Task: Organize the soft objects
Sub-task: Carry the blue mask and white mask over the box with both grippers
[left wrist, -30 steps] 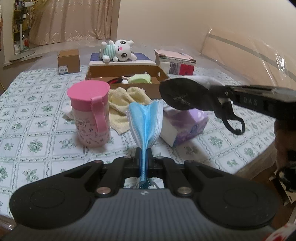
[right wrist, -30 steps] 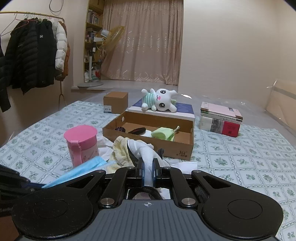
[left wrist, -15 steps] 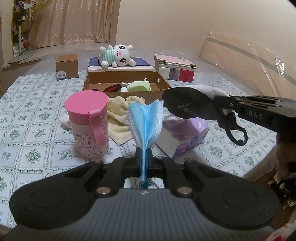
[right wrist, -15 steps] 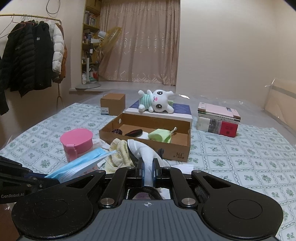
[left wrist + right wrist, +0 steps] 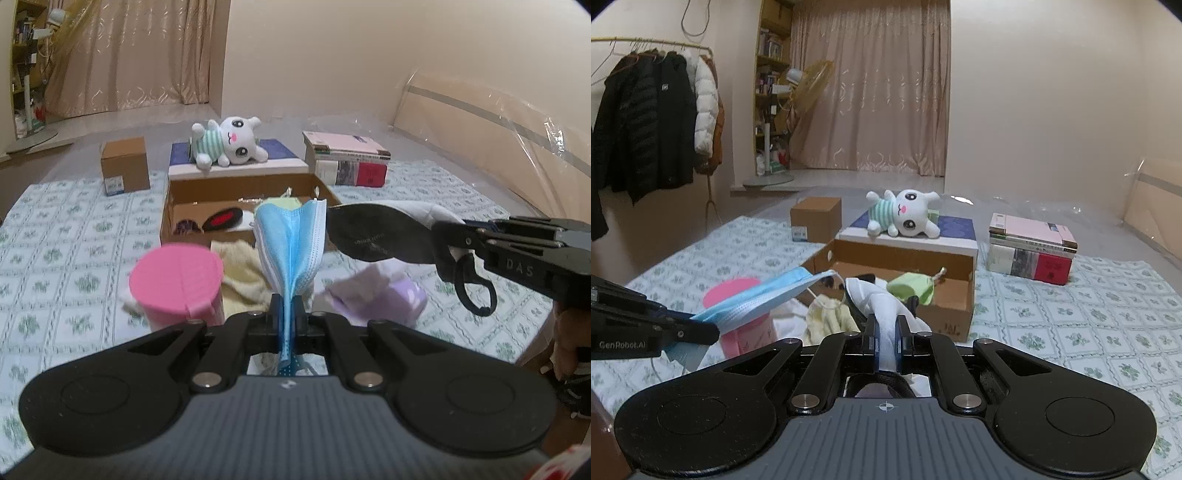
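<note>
Beige walls and a long pink curtain (image 5: 882,88) close off the room behind a bed covered in a green-patterned sheet (image 5: 66,236). Left tongs (image 5: 287,314) are clamped tight on a blue face mask (image 5: 291,243), whose pleated body stands up just ahead of the fingertips. Right tongs (image 5: 886,332) are pinched on a white-lined soft thing with a dark outer face, perhaps a sleep mask (image 5: 380,232); blur leaves its kind uncertain. From the left view it juts out level, just right of the blue mask and apart from it. Ahead of both tongs sits an open cardboard box (image 5: 956,295) holding a green pouch (image 5: 912,286) and 2 dark items. Behind the box, a white plush bunny (image 5: 905,216) lies on a flat white box. Below and left of the left tongs stands a pink cup (image 5: 177,280), with a yellow towel (image 5: 240,275) beside it and a purple tissue pack (image 5: 384,295) to the right. Books (image 5: 1030,247) are stacked far right, and a small brown carton (image 5: 816,218) sits far left.
</note>
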Demonstrator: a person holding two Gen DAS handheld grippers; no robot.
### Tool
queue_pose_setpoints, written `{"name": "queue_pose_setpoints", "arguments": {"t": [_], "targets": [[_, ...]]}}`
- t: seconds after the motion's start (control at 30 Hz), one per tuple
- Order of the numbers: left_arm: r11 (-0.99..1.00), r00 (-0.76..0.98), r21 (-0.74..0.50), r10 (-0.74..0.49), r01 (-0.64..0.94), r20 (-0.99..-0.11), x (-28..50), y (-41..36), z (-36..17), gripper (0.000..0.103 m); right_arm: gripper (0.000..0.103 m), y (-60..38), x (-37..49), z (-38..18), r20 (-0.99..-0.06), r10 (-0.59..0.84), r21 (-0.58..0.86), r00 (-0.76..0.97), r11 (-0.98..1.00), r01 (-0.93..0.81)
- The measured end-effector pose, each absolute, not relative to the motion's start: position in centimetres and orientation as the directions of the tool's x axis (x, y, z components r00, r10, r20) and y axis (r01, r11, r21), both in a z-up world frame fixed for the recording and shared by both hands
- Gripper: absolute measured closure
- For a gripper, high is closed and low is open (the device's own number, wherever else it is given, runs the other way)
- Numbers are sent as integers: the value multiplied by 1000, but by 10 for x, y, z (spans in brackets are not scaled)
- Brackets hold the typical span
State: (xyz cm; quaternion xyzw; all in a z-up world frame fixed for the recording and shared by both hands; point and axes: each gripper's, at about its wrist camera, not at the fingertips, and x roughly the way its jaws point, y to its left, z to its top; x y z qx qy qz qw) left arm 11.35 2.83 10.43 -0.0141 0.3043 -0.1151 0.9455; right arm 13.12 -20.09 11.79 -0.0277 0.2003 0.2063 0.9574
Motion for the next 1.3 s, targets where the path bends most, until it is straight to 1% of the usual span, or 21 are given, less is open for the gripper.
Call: {"name": "queue_pose_setpoints", "arguments": {"t": [0.27,0.47,0.8,1.0,1.3], "targets": [[970,771,-92,-235,225,-593,166,42,123,100,95,-201,173,129,-390,390,35,834,912,-410],[973,767,-78,-218,216,-603,202,52,134,100,96,-201,206,133,-395,384,43,835,915,-401],[976,736,-78,-204,202,-646,247,69,132,100,95,-199,238,133,-412,384,54,826,915,-399],[972,719,-107,-226,208,-658,265,77,130,100,95,-198,255,133,-423,386,62,820,915,-399],[976,704,-71,-199,207,-682,326,91,140,100,95,-203,309,143,-437,381,82,815,919,-385]]}}
